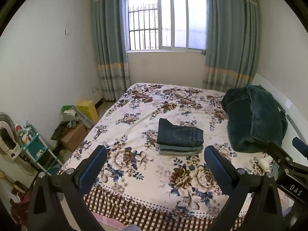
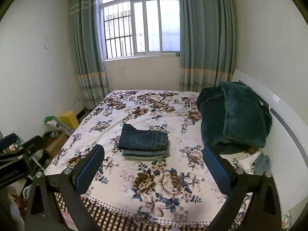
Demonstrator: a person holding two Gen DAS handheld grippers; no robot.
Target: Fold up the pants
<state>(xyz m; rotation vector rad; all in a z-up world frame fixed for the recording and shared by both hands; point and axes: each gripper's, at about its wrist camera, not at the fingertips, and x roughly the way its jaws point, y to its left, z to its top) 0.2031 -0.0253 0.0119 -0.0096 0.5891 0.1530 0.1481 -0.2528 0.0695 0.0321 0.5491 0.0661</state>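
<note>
The pants (image 1: 180, 135) lie folded atop a small stack on the bed (image 1: 146, 104), ahead of the left claw (image 1: 156, 163) and right claw (image 2: 154, 163), both spread and empty. Folding looks finished.

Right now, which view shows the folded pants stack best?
The right wrist view: the folded pants stack sits centered between its open gripper fingers, all layers visible. The left wrist view shows it equally whole, only farther right.
</note>
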